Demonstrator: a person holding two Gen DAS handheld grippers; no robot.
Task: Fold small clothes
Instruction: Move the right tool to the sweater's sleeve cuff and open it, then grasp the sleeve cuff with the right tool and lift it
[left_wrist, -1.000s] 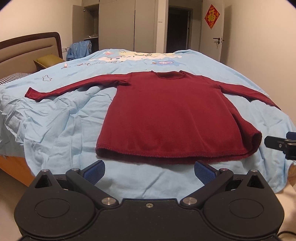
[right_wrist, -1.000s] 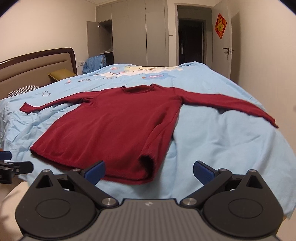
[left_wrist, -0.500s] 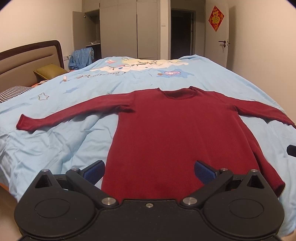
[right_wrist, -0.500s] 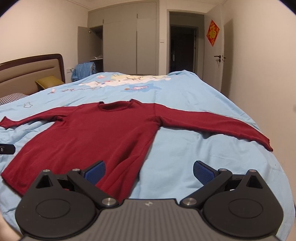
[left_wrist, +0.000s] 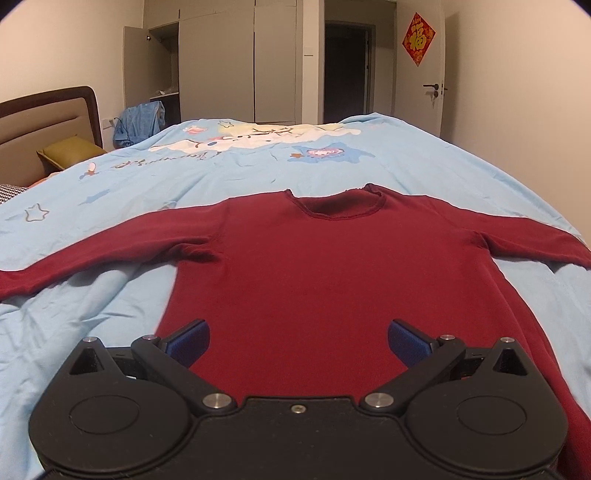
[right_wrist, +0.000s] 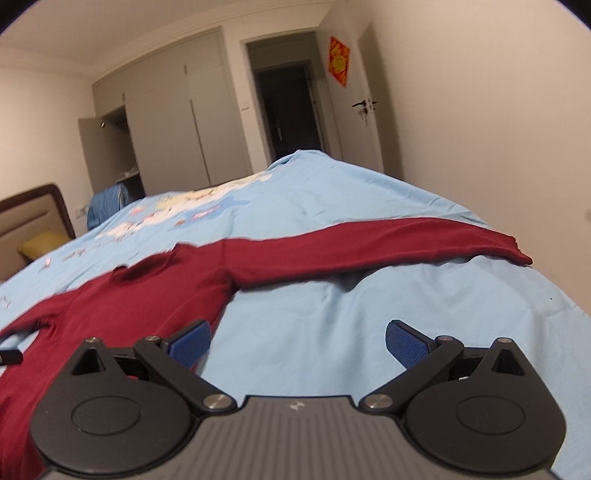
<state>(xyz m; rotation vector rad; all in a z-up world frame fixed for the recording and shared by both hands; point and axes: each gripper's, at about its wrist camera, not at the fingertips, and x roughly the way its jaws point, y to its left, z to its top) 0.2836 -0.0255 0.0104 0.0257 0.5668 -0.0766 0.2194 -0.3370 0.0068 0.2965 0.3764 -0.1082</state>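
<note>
A dark red long-sleeved knit sweater (left_wrist: 317, 280) lies flat on the light blue bedsheet (left_wrist: 110, 206), collar pointing toward the far wardrobe, sleeves outstretched sideways. Both the left gripper (left_wrist: 297, 341) and right gripper (right_wrist: 297, 341) hover spread wide, empty. A shallow pinch could bunch the sheet beneath.

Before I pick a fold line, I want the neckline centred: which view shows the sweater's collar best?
The left wrist view: the collar faces the camera, sharp and centred. The right wrist view shows it blurred, off to the left and at an angle.
</note>
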